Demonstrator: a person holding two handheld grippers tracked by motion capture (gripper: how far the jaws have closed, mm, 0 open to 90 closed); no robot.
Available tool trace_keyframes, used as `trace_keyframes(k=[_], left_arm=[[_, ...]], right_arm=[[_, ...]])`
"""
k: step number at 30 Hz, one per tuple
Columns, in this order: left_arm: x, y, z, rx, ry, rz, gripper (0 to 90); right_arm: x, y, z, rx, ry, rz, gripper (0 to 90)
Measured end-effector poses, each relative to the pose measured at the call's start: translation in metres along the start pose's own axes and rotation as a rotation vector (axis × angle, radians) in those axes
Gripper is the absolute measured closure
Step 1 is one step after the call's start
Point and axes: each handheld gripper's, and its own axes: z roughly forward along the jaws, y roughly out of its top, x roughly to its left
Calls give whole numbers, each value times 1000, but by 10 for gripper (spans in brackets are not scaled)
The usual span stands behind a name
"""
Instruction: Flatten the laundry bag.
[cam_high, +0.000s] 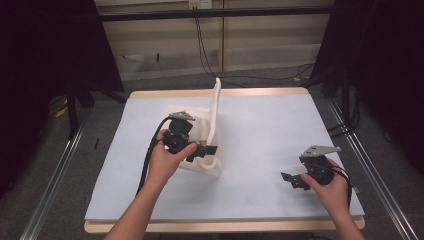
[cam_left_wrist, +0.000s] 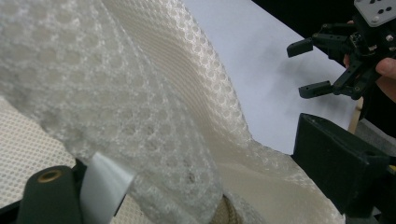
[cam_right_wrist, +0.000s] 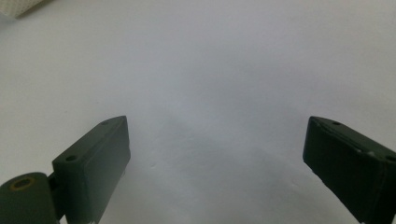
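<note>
left gripper (cam_high: 207, 150) jaws apart around the cream mesh bag (cam_high: 200, 131).

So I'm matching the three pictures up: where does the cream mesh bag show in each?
High view: mesh bag left of centre, at the left gripper.
Left gripper view: fills left and centre.
Right gripper view: top-left corner.
Shared landmark: the pale blue table mat.

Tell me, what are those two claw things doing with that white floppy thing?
A person holds a claw in each hand. The left gripper is at a cream mesh bag on the blue-grey table cover, jaws wide with mesh fabric lying between them, not pinched. The bag's strap sticks up. The right gripper sits open over bare table, away from the bag.
</note>
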Motion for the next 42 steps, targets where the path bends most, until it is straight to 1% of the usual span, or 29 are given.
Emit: trace_keyframes(k=[1, 2, 4, 5, 8, 9, 12, 15, 16, 19, 23, 25, 26, 27, 28, 29, 31, 35, 37, 39, 41, 42], left_arm=[[0, 1, -3, -7, 0, 0, 152], [1, 1, -5, -11, -7, -1, 152], [1, 2, -8, -19, -16, -4, 149], [1, 3, -10, -6, -12, 2, 145], [1, 4, -12, -11, -5, 4, 140], [3, 4, -14, 1, -9, 12, 139], [4, 2, -14, 0, -1, 1, 137], [4, 1, -15, 11, 4, 9, 131], [4, 1, -14, 7, -1, 5, 130], [6, 0, -15, 20, 11, 11, 125], [6, 0, -13, 14, 4, 4, 123], [5, 1, -11, 18, -1, 15, 123], [3, 1, -8, 10, -9, 11, 123], [3, 1, -8, 17, -5, 9, 123], [3, 1, -8, 17, -5, 9, 121], [1, 0, -3, 27, -17, 15, 116], [0, -1, -1, 21, -19, 14, 113], [-2, -4, 8, 7, -49, 9, 128], [-2, -4, 9, -2, -58, 14, 155], [-4, -4, 8, -3, -64, 20, 155], [-7, -1, 6, -19, -86, 36, 155], [-8, 0, 5, -23, -89, 38, 150]], right_arm=[[1, 0, 0, 8, -5, 6, 70], [1, 0, 1, 2, -3, -3, 70], [0, -1, 1, 7, -8, -4, 70], [0, -1, 1, 9, -6, -4, 70], [0, 0, 1, 5, -4, -4, 70], [1, 0, 1, 4, -5, -2, 70], [1, 0, 0, 12, -8, 3, 70], [2, 0, 1, 16, -3, 5, 70], [2, 0, 1, 16, -3, 4, 70], [2, 0, 0, 13, -7, 0, 70], [2, 0, 0, 14, -8, 6, 70], [2, 0, 1, 16, -8, 3, 70], [2, 0, 1, 13, -7, 2, 70], [2, 0, 1, 9, -6, -9, 70], [2, 0, 1, 9, -6, -9, 70], [3, 1, 1, 13, -2, -10, 70], [3, 1, 1, 13, -3, -12, 70], [3, 0, 1, 14, 1, -11, 70], [4, 0, 1, 9, 2, -9, 70], [4, 0, 1, 9, 1, -8, 70], [3, 0, 1, 6, 5, -6, 70], [3, 0, 1, 10, -2, -7, 70]])
